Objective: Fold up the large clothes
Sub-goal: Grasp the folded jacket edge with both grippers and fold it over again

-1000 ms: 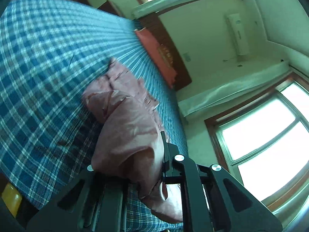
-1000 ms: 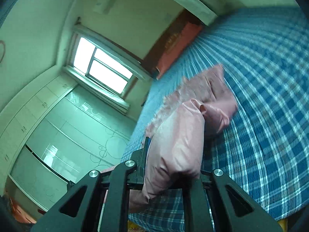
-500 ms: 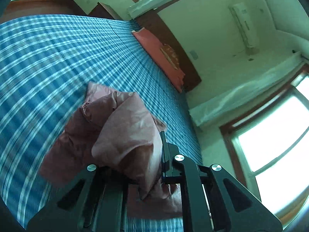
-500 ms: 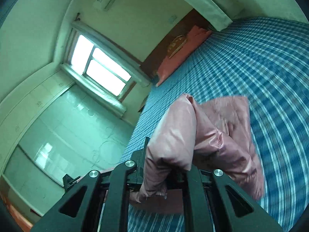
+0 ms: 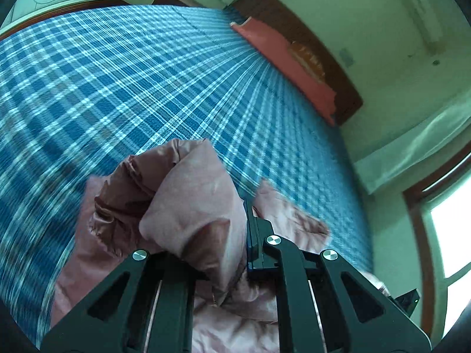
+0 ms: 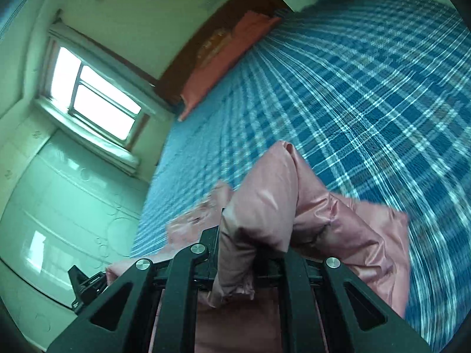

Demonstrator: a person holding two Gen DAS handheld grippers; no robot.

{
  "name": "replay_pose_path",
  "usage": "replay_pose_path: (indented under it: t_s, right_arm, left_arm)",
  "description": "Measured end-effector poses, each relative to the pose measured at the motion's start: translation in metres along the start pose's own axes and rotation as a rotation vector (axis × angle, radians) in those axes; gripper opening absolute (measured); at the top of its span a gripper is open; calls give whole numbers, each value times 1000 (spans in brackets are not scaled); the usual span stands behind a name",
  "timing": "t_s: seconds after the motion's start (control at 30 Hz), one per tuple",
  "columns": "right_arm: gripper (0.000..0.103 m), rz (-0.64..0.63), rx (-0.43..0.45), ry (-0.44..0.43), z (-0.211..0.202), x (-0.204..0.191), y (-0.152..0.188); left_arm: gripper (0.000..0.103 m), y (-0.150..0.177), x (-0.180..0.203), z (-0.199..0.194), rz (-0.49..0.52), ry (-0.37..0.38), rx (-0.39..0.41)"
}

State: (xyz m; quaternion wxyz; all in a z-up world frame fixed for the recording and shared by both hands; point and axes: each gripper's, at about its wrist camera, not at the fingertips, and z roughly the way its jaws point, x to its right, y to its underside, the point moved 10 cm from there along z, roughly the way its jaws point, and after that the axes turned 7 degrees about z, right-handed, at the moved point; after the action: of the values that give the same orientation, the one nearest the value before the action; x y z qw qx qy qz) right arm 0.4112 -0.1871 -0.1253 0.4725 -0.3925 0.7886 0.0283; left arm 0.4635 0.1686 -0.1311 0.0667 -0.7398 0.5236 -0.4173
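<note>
A large pink shiny garment [image 5: 188, 211] lies bunched on the blue plaid bed [image 5: 147, 82]. My left gripper [image 5: 206, 253] is shut on a thick fold of it, which bulges up between the fingers. In the right wrist view the same garment [image 6: 265, 206] is pinched by my right gripper [image 6: 250, 264], also shut, with cloth hanging down between the fingers. Loose parts of the garment spread on the bed to both sides [image 6: 382, 235]. The fingertips are hidden by cloth.
An orange-pink pillow [image 5: 288, 61] lies at the dark wooden headboard [image 5: 332, 67]. Pale wardrobe doors [image 6: 59, 206] and a window [image 6: 94, 100] stand past the bed's edge. The other gripper's tip shows at the frame edge [image 6: 85, 282].
Both grippers have swung over the bed with the garment held. The cloth has dropped lower and spread wider on the bedcover. The views have turned toward the headboard.
</note>
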Motion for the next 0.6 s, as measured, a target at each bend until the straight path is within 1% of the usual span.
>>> replay_pose_path:
  t_s: [0.13, 0.23, 0.27, 0.3, 0.37, 0.4, 0.43, 0.47, 0.5, 0.53, 0.6]
  right_arm:
    - [11, 1, -21, 40, 30, 15, -2]
    - [13, 10, -26, 41, 34, 14, -1]
    - [15, 10, -28, 39, 33, 14, -1]
    - [18, 7, -30, 34, 31, 12, -1]
    - [31, -8, -26, 11, 26, 7, -3]
    - [34, -17, -21, 7, 23, 5, -4]
    - [41, -28, -10, 2, 16, 1, -4]
    - [50, -32, 2, -1, 14, -4, -6]
    - [53, -34, 17, -3, 7, -6, -5]
    - [57, -34, 30, -9, -1, -9, -4]
    - [58, -38, 29, -27, -8, -15, -1]
  left_arm:
    - [11, -3, -8, 38, 29, -53, -29]
    - [14, -5, -9, 51, 50, -60, -41]
    - [14, -6, -7, 51, 52, -52, -42]
    - [18, -6, -6, 50, 49, -47, -39]
    - [30, -10, -2, 45, 27, -18, -31]
    - [40, -13, 1, 40, 16, 0, -25]
    - [52, -17, 5, 33, 7, 20, -15]
    - [58, -20, 8, 28, 2, 29, -1]
    - [65, -24, 10, 20, 0, 31, 20]
    - [67, -27, 13, 12, 2, 28, 36]
    - [70, -31, 18, 0, 9, 39, 54]
